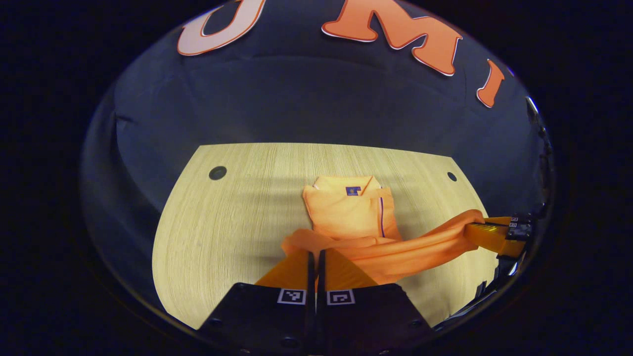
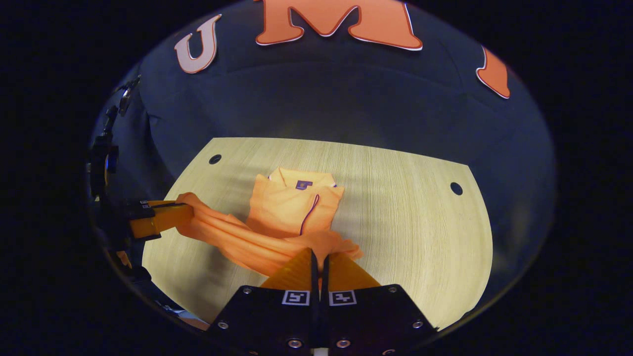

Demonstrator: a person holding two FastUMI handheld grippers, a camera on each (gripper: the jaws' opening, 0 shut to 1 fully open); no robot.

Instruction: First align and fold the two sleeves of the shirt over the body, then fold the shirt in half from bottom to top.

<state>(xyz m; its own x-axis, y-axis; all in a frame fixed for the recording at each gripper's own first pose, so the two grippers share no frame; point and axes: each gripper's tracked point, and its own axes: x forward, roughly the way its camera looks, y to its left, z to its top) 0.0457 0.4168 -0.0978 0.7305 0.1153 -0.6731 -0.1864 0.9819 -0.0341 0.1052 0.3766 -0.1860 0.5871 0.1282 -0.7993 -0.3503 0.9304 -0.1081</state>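
Here, my left gripper is pressed together on one bottom corner of the orange shirt, its two fingers meeting with a fold of cloth pinched between them at the near edge of the wooden table. In the left gripper view, the shirt's hem runs as a raised, bunched band from my left gripper across to my right gripper, which shows at the right side of that view and also bites the cloth. The band hangs slightly between the two grips and is lifted off the table.

In the right gripper view, my right gripper is likewise closed on the other bottom corner of the shirt, with cloth gathered around its fingertips. The same band of hem stretches away to the left, where my left gripper holds its far end near the table's left edge.

The upper part of the shirt lies flat on the middle of the table, collar toward the booth's wall. A small dark label sits just below the collar, and a thin dark line of trim runs down the folded body beside it. The body looks narrow, with straight side edges, the sleeves already laid in over it.

Two round holes mark the table's far corners, one on the left and one on the right; both lie well apart from the shirt.
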